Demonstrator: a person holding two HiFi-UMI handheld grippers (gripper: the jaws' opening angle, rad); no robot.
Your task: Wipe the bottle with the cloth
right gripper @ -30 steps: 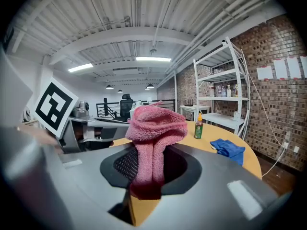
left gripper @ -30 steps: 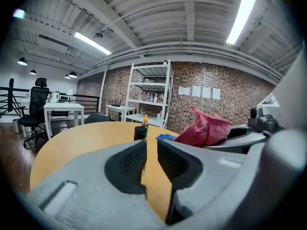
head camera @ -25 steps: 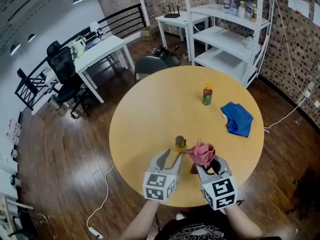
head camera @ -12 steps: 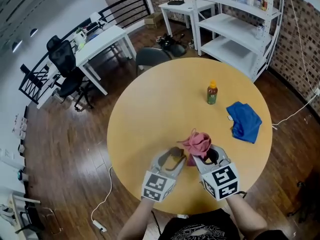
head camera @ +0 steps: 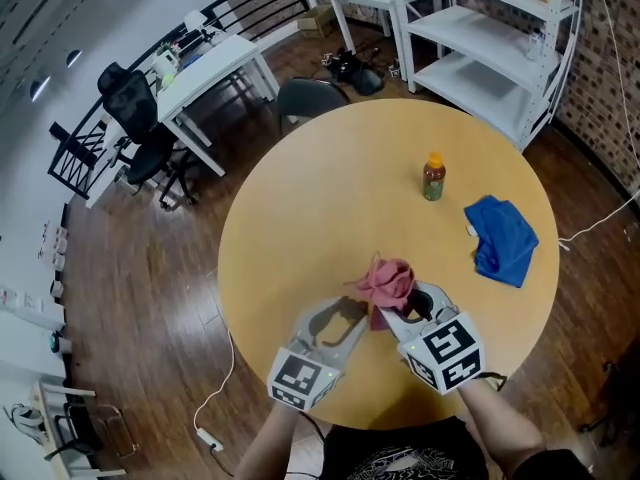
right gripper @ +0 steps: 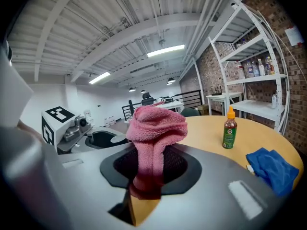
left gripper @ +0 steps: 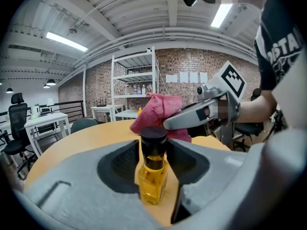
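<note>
Nearest, low ctr of the left gripper view: the left gripper (left gripper: pixel 154 190) has its jaws clenched on the bottle (left gripper: pixel 153 169). It is small, w/ yellow liquid & a black cap, and upright. The jaws have just been closing a little, w/ the bottle between them, so the grip is prob. fresh. In the right gripper view the right gripper (right gripper: pixel 153 176) pinches the pink cloth (right gripper: pixel 156 128) by its lower part. The thick loose bunch stands above the jaws.

To do the wipe well, I think:
- keep the bottle upright & steady, held low on the body so cap & shoulder stay free;
- bring the thick bunch to the bottle, not the hard jaw tips, which could push it out of the grip;
- rub w/ light pressure, since the bottle looks smooth & may slip;
- roll the left gripper to present the back side, instead of reaching round w/ the cloth.

Differences btw. views:
- Only the left gripper view shows the bottle. There the cloth sits just behind the cap, at ctr. Whether they touch I cannot tell.
- In the head view the bottle is hidden under cloth & jaws, lower ctr of the round counter (head camera: pixel 330 198).
- The right gripper view shows the pinch on the cloth clearly, and the other gripper at left of frame, but no bottle.
- The head view alone gives the layout. Farther, at upper right, an orange-cap bottle (head camera: pixel 433 177) stands w/ a blue cloth (head camera: pixel 502 238) near it, both well apart from the work. Beyond the counter is a white shelf (head camera: pixel 480 38).
</note>
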